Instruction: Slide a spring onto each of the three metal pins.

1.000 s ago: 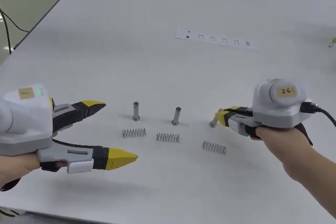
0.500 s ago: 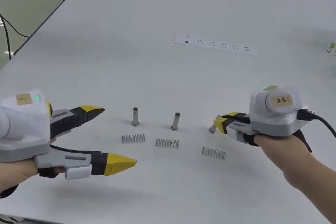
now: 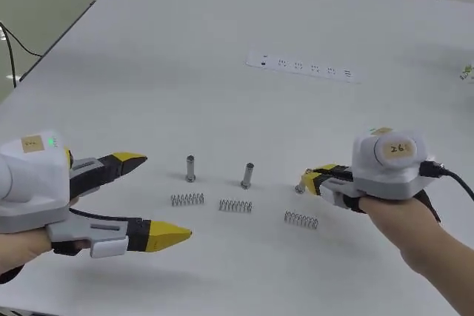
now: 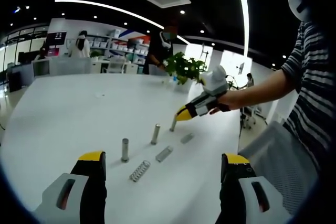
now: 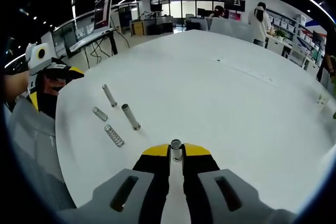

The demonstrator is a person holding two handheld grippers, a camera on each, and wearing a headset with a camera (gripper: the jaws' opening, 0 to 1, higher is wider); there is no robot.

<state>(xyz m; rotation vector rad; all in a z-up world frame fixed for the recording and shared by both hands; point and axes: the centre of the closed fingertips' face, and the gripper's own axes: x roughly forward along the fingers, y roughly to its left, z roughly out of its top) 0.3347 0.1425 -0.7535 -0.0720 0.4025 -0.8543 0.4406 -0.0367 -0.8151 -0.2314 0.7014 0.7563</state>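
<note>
Three short metal pins stand in a row on the white table: left pin (image 3: 190, 168), middle pin (image 3: 247, 175), right pin (image 3: 300, 186). A spring lies in front of each: left spring (image 3: 187, 199), middle spring (image 3: 235, 206), right spring (image 3: 301, 219). My right gripper (image 3: 306, 178) is shut on the right pin (image 5: 176, 148), whose head shows between the yellow tips (image 5: 176, 153). My left gripper (image 3: 153, 196) is held open left of the row, with nothing between its fingers (image 4: 164, 157). Pins (image 4: 125, 149) and springs (image 4: 139, 170) lie ahead of it.
A white power strip (image 3: 304, 67) lies flat farther back on the table (image 3: 148, 72). The table's left edge runs along a floor with a black cable (image 3: 11, 42). A person's hand and arm (image 3: 415, 234) hold the right gripper.
</note>
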